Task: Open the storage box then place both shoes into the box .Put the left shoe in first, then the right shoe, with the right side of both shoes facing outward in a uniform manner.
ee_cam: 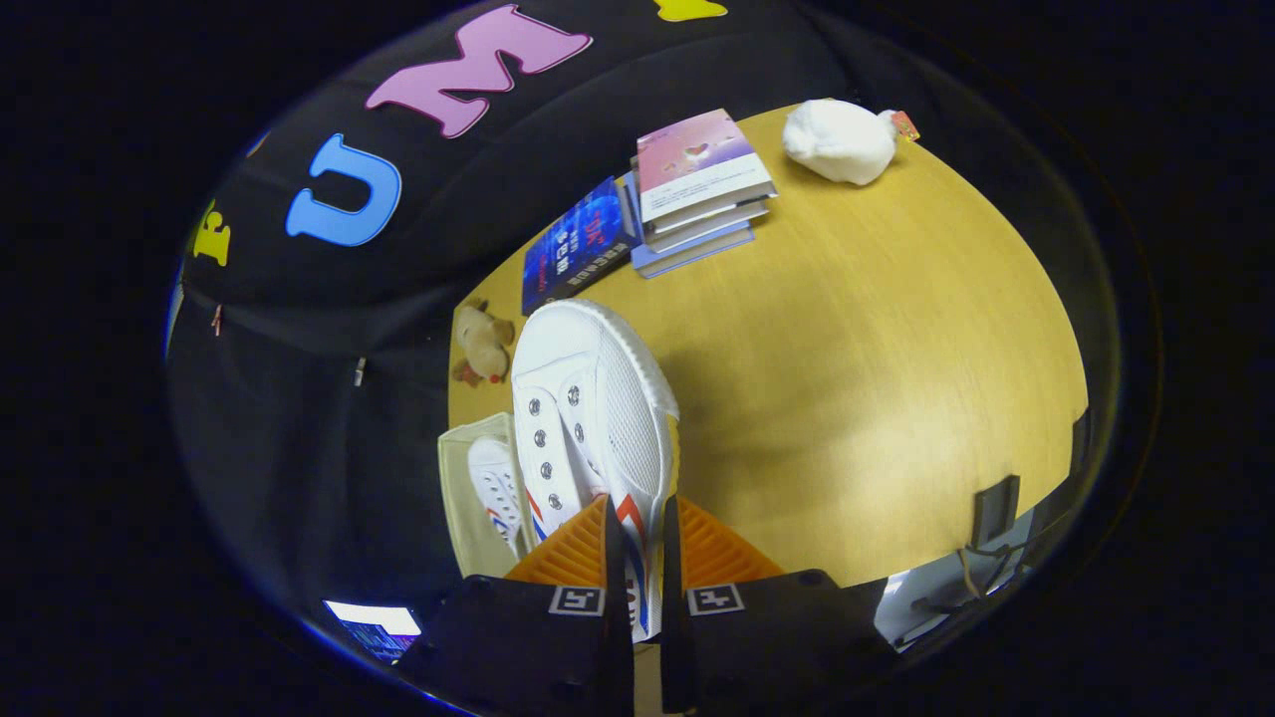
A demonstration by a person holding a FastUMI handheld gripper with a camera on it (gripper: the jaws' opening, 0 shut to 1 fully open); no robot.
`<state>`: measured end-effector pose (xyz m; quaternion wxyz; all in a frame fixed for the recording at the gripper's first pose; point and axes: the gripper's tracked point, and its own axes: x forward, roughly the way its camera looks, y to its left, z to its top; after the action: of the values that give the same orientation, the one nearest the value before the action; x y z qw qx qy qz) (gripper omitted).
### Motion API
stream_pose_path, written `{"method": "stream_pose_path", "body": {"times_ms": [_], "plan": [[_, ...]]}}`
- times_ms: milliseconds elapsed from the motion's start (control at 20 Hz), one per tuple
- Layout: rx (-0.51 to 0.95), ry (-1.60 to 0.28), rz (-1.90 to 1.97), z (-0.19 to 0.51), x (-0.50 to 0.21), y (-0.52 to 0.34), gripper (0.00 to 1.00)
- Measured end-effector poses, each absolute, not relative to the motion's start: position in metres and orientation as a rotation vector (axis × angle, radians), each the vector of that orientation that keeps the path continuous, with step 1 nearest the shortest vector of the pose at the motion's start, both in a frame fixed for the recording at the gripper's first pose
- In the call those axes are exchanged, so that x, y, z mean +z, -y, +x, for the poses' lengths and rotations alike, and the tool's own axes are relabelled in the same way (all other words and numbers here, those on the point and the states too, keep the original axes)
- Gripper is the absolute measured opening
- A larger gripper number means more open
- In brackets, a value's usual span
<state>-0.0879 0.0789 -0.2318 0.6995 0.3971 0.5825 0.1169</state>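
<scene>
**Second shoe held aloft beside the box**

The gripper [637, 558] is pinching a white shoe [596, 418] between its two orange ribbed fingers [570, 558], both pads pressing on the sidewall at the heel end, right where the red and blue stripes are running. The shoe is pointing away from the camera, toe out ahead of the fingers, lace eyelets showing on top and mesh side turned to the right. It is hanging over the near edge of the wooden table [877, 378].

Just beside it, lower down, the beige storage box [466, 498] is sitting open with the other shoe [495, 490] already lying inside.

Beyond the toe, a stack of books [697, 189] is resting next to a blue book [578, 249]. A small brown plush toy [482, 344] is sitting near the box, and a white plush toy [839, 141] is lying well apart on the far side of the table.
</scene>
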Motion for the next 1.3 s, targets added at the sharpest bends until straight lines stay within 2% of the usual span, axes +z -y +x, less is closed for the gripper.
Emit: {"method": "stream_pose_path", "body": {"times_ms": [450, 850, 900, 1150, 1300], "plan": [[0.417, -1.379, 0.925, -0.104, -0.19, -0.214, 0.15], [0.42, -1.452, 0.854, -0.115, -0.21, -0.25, 0.15], [0.431, -1.446, 0.871, -0.111, -0.207, -0.252, 0.25], [0.441, -1.383, 0.898, -0.093, -0.202, -0.241, 1.0], [0.434, -1.366, 0.898, -0.091, -0.202, -0.228, 0.98]]}}
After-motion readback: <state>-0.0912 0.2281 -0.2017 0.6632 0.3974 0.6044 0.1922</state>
